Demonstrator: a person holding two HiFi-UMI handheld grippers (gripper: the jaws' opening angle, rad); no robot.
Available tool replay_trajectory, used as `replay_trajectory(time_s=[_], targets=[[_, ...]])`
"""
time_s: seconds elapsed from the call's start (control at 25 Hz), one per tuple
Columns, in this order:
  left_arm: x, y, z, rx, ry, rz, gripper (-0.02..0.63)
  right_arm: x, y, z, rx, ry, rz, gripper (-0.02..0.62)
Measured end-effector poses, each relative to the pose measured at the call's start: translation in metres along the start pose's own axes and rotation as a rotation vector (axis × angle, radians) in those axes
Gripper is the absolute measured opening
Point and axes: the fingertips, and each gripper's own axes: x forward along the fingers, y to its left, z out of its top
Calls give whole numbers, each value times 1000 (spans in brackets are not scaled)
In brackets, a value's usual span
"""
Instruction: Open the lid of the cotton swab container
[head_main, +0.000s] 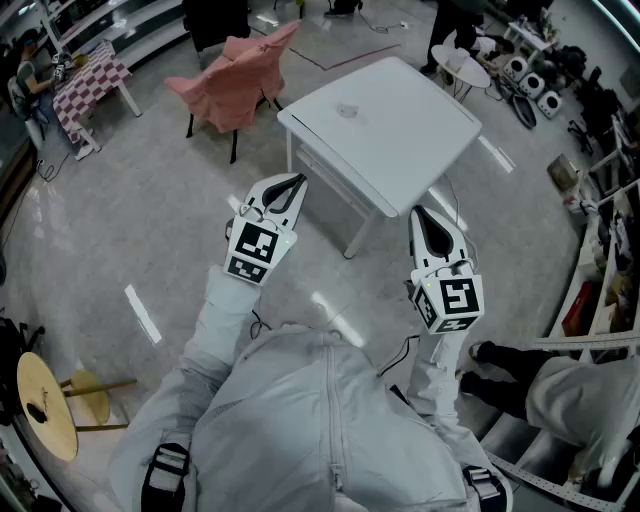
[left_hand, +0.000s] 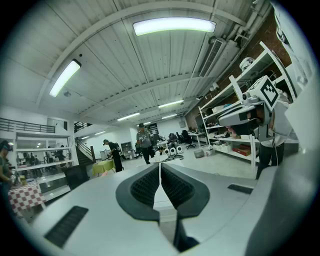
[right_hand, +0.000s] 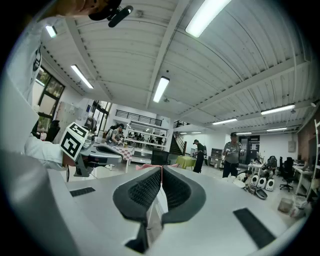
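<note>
A small clear container (head_main: 347, 110) lies near the middle of the white table (head_main: 400, 150) ahead of me; its lid cannot be made out from here. Both grippers are held up in front of my chest, well short of the table and over the floor. My left gripper (head_main: 298, 181) is shut, with its black pads pressed together and nothing between them (left_hand: 160, 170). My right gripper (head_main: 421, 213) is likewise shut and empty (right_hand: 161, 172). Both gripper views look out level across the room and do not show the container.
A chair draped in pink cloth (head_main: 238, 75) stands left of the table. A checkered table (head_main: 90, 75) is at the far left and a round wooden stool (head_main: 45, 405) at the lower left. Shelving (head_main: 610, 230) and a seated person (head_main: 570, 390) are at the right.
</note>
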Motion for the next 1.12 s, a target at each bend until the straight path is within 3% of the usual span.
replay_trajectory(time_s=[0.68,1.12], targets=[[-32,53,-27,-22,-4,-16,26,40,51,8,5,-3,-34,35],[-25,88,-65,-45,5,-27,26,79,72,-12,-20,38,-39,35]])
